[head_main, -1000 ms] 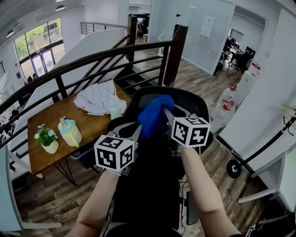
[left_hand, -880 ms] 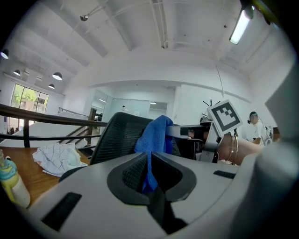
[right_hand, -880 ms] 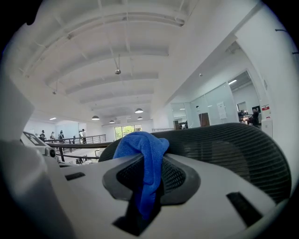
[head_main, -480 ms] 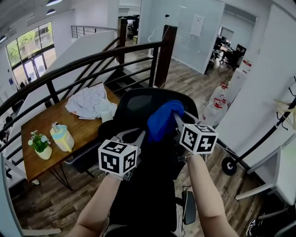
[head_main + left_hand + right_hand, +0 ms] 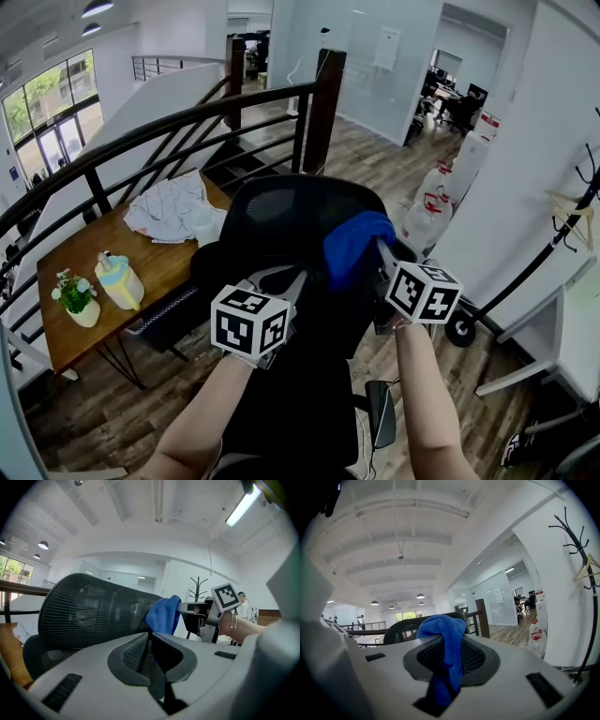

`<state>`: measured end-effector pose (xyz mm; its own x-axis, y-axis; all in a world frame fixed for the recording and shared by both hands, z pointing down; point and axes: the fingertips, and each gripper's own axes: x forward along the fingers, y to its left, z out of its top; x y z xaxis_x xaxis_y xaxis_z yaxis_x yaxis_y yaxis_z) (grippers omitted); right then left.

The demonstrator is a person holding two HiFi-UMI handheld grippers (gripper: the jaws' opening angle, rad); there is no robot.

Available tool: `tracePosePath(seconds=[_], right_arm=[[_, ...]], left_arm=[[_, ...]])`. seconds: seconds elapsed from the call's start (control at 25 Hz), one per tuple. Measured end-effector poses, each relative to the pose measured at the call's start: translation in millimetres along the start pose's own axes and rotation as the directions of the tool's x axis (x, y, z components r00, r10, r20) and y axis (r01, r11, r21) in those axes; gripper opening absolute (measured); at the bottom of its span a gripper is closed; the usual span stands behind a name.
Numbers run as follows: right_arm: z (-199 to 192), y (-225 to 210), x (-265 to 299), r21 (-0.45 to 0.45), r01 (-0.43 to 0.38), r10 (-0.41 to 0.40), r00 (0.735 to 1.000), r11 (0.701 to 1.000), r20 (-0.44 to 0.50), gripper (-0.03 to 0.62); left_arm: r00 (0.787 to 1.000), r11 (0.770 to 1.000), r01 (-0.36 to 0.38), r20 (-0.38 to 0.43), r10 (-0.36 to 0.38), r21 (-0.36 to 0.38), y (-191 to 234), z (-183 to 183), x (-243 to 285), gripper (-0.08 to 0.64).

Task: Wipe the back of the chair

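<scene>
blue cloth [image 5: 354,247] bunched in right tool [image 5: 449,660] against mesh chair back [image 5: 279,217]

Both bare forearms reach forward from the bottom edge of the head view: the left forearm [image 5: 202,412] slants in from the left, the right forearm [image 5: 424,398] runs nearly straight up the frame. The left gripper [image 5: 295,278] has its jaws pressed together with nothing between them, and its marker cube [image 5: 250,325] faces the camera. The right gripper [image 5: 380,247] sits a little higher and further forward, jaws clamped on a blue cloth [image 5: 354,246] that bunches over their tips and hangs between them. The right wrist [image 5: 232,626], wearing thin bangles, shows in the left gripper view
</scene>
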<state>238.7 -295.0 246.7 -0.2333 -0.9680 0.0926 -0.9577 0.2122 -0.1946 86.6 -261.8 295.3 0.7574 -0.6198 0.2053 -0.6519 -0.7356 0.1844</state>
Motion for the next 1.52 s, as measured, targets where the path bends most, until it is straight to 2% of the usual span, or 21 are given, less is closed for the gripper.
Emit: tracePosePath(seconds=[0.2, 0.44, 0.64, 0.84, 1.12, 1.32, 1.52], right_arm=[[-1.3, -16.9, -22.5, 0.034, 0.044, -0.044, 0.999, 0.998, 0.028, 0.083], [-14.0, -35.3, -48.8, 0.111, 0.092, -0.100, 0.993, 0.990, 0.068, 0.083], [-23.8, -27.7, -68.6, 0.129, 0.084, -0.095, 0.992, 0.988, 0.078, 0.083], [-50.4, 10.2, -68.2, 0.156, 0.009, -0.020, 0.998, 0.988, 0.067, 0.083], [-99.4, 81.1, -37.7, 0.139, -0.132, 0.139, 0.989, 0.981, -0.044, 0.083], [-126.4, 135.2, -13.6, 0.155, -0.247, 0.265, 0.958, 0.957, -0.112, 0.084], [-147.0, 187.6, 11.1, 0.154, -0.353, 0.376, 0.911, 0.923, -0.170, 0.084]], left_arm=[[0.999, 0.999, 0.044, -0.015, -0.043, 0.014, -21.7, -5.7, 2.8, 0.035], [0.997, 0.998, 0.052, -0.051, -0.051, 0.032, -27.0, -18.5, 2.7, 0.035], [0.997, 0.998, 0.057, -0.050, -0.055, 0.027, -31.6, -23.6, -2.7, 0.035], [0.997, 1.000, 0.027, -0.079, -0.027, 0.004, -19.5, -42.2, -19.8, 0.035], [0.992, 0.994, -0.093, -0.091, 0.088, -0.052, 25.7, -59.5, -59.7, 0.035], [0.980, 0.979, -0.182, -0.102, 0.172, -0.091, 55.1, -75.4, -91.0, 0.035], [0.964, 0.959, -0.252, -0.115, 0.238, -0.132, 82.2, -89.8, -117.8, 0.035]])
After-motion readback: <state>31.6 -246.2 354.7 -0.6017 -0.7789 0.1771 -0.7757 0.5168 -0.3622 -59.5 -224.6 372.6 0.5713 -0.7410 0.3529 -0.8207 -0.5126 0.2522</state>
